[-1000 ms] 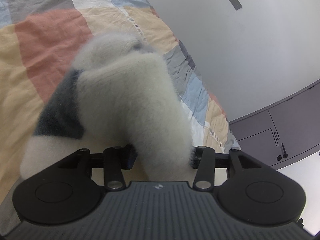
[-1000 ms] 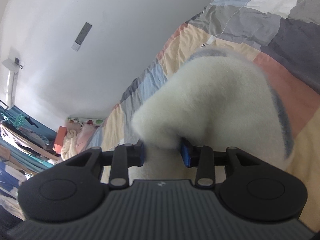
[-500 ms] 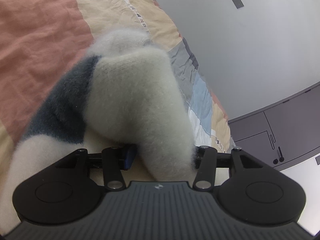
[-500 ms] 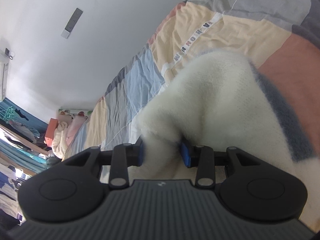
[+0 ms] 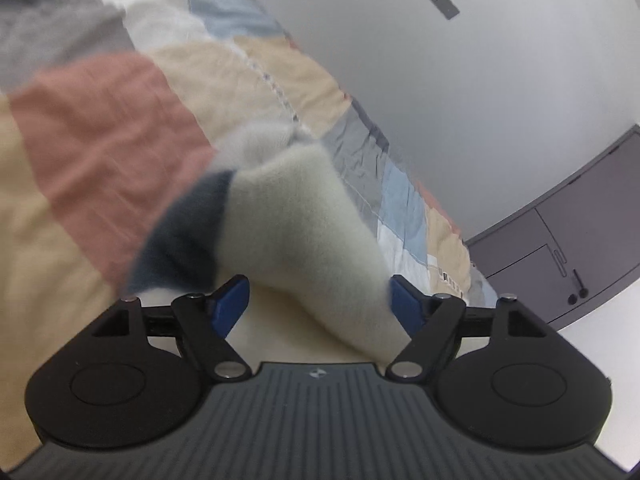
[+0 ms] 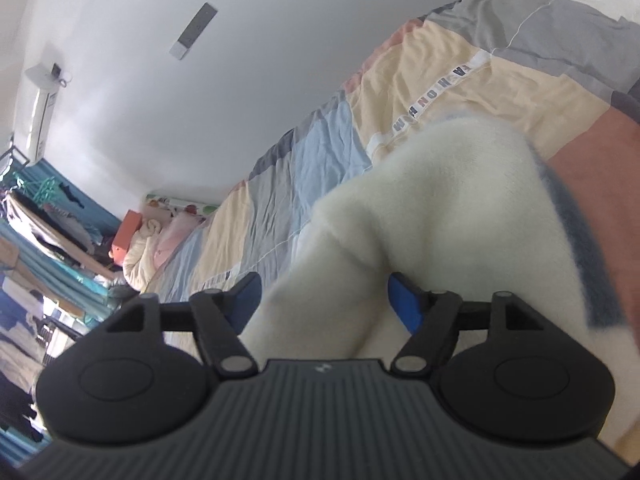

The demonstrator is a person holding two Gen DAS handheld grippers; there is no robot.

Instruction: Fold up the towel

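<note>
A fluffy cream towel (image 5: pixel 296 220) with a dark blue stripe lies bunched on the patchwork bedspread (image 5: pixel 100 120). In the left wrist view my left gripper (image 5: pixel 318 304) is open, its blue pads (image 5: pixel 228 304) spread wide on either side of a towel fold. In the right wrist view the same towel (image 6: pixel 440 200) rises in a hump on the bedspread (image 6: pixel 440 80). A fold of it runs down between the blue pads (image 6: pixel 404 304) of my right gripper (image 6: pixel 325 302), which is also open. The towel's underside is hidden.
A white wall runs along the bed's far side. A grey cabinet (image 5: pixel 560 240) stands beyond the bed's end in the left wrist view. In the right wrist view, pillows and bedding (image 6: pixel 160 236) pile at the bed's other end, with hanging clothes (image 6: pixel 40 216) and an air conditioner (image 6: pixel 40 96) beyond.
Both grippers were shut on towel folds in the earlier frames and have now opened. The towel has sunk lower onto the bedspread.
</note>
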